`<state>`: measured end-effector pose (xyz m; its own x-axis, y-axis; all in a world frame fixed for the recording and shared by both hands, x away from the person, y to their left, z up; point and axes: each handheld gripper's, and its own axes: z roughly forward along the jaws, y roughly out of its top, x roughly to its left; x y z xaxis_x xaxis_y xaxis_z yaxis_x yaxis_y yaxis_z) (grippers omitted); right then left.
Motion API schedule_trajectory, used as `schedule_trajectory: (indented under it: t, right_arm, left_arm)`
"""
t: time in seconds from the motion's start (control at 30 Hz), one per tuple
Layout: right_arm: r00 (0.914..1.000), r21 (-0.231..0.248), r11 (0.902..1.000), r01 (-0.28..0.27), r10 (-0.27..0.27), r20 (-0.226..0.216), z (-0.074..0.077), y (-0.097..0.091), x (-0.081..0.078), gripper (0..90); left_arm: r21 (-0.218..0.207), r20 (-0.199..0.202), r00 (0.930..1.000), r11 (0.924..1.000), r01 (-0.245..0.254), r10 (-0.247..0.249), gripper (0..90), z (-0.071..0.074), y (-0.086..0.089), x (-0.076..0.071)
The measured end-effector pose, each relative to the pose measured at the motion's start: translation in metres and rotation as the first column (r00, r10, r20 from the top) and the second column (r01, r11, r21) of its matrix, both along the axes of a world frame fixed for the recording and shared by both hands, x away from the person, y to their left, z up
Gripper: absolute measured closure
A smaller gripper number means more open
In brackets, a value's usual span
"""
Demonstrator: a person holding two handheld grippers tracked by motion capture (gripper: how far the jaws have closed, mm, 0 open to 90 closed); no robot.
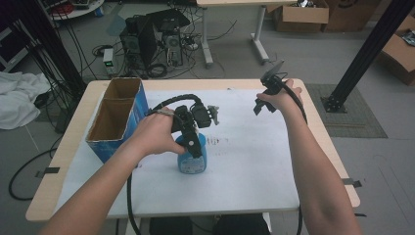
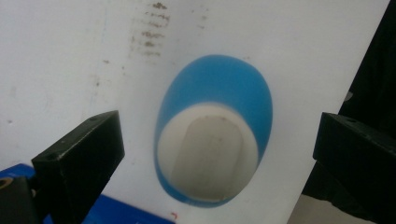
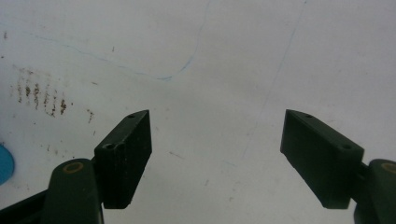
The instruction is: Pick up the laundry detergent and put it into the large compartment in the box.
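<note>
Left tool (image 1: 195, 142) hangs over the blue cup (image 2: 212, 144), jaws spread either side, likely lining up a grab; right tool (image 1: 264, 100) waits apart at two o'clock, jaws wide, empty.

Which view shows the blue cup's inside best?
The left gripper view: it looks straight down into the blue cup, showing its white interior between open jaws. The high view shows the cup partly behind the left gripper. The right gripper view catches a sliver.

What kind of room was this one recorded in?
Likely a lab or workshop: a desktop computer tower with tangled cables sits on the floor, cardboard boxes stand behind, and a black metal frame post rises beside the table.
</note>
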<state>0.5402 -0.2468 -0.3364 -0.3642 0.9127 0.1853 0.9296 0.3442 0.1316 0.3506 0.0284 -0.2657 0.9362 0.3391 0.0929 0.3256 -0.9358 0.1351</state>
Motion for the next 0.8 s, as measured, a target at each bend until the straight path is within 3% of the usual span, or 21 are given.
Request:
schedule_trajectory:
  t: [0.2,0.8]
  right_arm:
    - [1.0,0.003,1.0,0.005,-0.005,-0.006,0.0,-0.002,0.0,25.1]
    - [1.0,0.007,1.0,0.002,-0.002,0.003,0.001,-0.004,0.0,25.1]
  left_arm:
    - [0.035,-0.005,1.0,0.9994,0.006,-0.006,2.5,-0.008,0.0,0.001]
    - [0.063,0.008,0.9997,0.9977,0.024,-0.025,9.2,-0.017,-0.004,0.005]
